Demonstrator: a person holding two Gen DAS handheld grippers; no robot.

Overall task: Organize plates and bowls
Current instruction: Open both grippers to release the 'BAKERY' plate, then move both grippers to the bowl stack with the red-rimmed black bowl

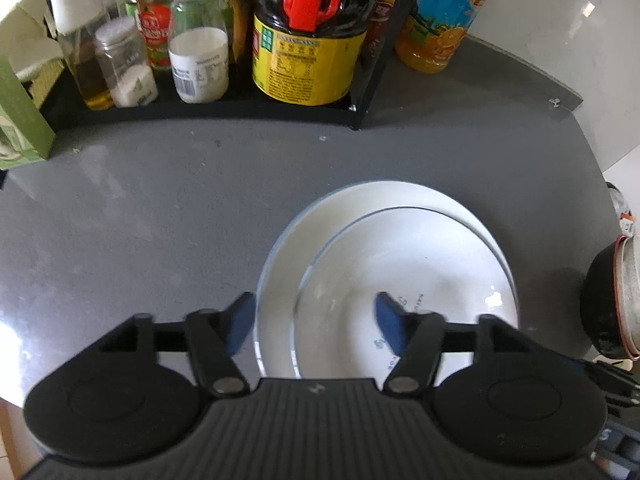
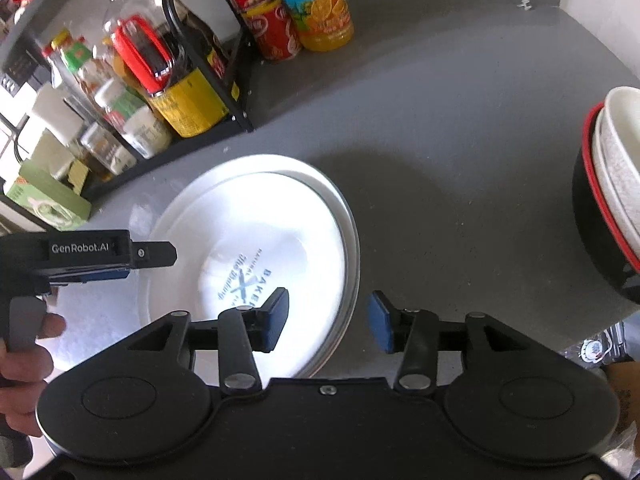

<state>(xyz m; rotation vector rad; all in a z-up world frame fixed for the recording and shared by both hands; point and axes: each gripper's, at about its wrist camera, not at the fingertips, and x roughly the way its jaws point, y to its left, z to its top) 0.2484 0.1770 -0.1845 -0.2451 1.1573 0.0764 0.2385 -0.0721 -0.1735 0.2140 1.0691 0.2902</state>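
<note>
Grey tabletop (image 1: 160, 220) fills our left view: our left tongs (image 1: 316, 322) gape, empty, astride the near rim of the stacked plates (image 1: 400, 248). Right view: our right tongs (image 2: 328, 320) stand half open, holding nothing, straddling the stack's edge; the nested bowls (image 2: 616, 168) sit well right. Plates look stacked; next we likely back away.

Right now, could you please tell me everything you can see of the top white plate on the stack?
The top plate is white, glossy and ceramic-looking, with a thin dark rim line and blue printed lettering in its well. It lies flat, right side up, on a larger white plate, shifted off-centre, on the grey counter. Nothing lies in it. Both grippers straddle its rims with open jaws, apparently not gripping it.
</note>
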